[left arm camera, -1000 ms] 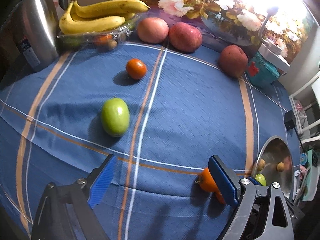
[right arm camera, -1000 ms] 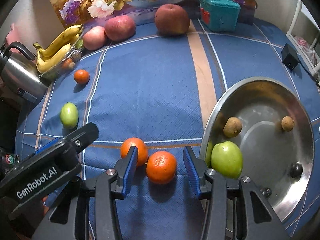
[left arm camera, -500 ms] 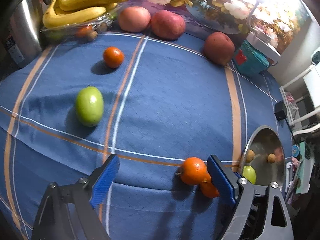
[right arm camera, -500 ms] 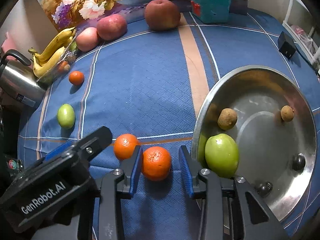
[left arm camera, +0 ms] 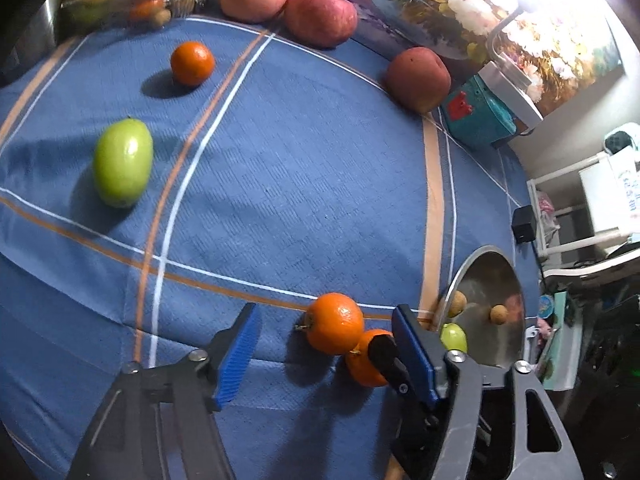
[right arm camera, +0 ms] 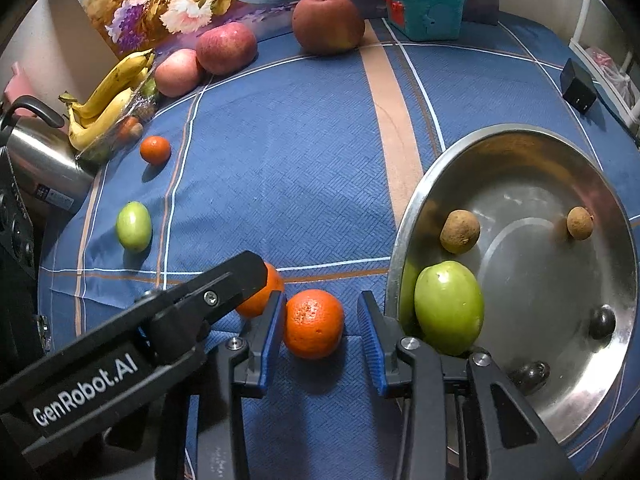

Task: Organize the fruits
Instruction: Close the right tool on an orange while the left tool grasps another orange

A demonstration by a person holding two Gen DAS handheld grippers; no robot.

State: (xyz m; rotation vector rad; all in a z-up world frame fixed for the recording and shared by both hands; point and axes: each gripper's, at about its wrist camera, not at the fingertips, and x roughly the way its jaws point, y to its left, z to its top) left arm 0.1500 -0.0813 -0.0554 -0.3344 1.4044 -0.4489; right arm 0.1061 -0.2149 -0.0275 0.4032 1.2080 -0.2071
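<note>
Two oranges lie side by side on the blue cloth by the steel bowl point(right arm camera: 420, 200). My right gripper point(right arm camera: 320, 316) is open and straddles the nearer orange point(right arm camera: 314, 322); its left pad point(right arm camera: 272, 328) sits against the fruit, and a gap remains on the right. The other orange point(left arm camera: 336, 322) lies between the fingers of my open left gripper point(left arm camera: 325, 316), close to the right finger. In the right wrist view that orange point(right arm camera: 262, 296) is half hidden behind the left gripper's black finger. The bowl holds a green fruit point(right arm camera: 448, 308) and two small brown fruits.
Further out on the cloth lie a green fruit point(left arm camera: 122, 168) and a small orange point(left arm camera: 192, 63). Three red apples point(left arm camera: 320, 16) line the far edge, with bananas point(right arm camera: 108, 100) in a clear tray, a steel kettle point(right arm camera: 40, 160) and a teal box point(right arm camera: 424, 4).
My left gripper has swung right, bringing one orange between its fingers. My right gripper has pushed forward and narrowed around the nearer orange.
</note>
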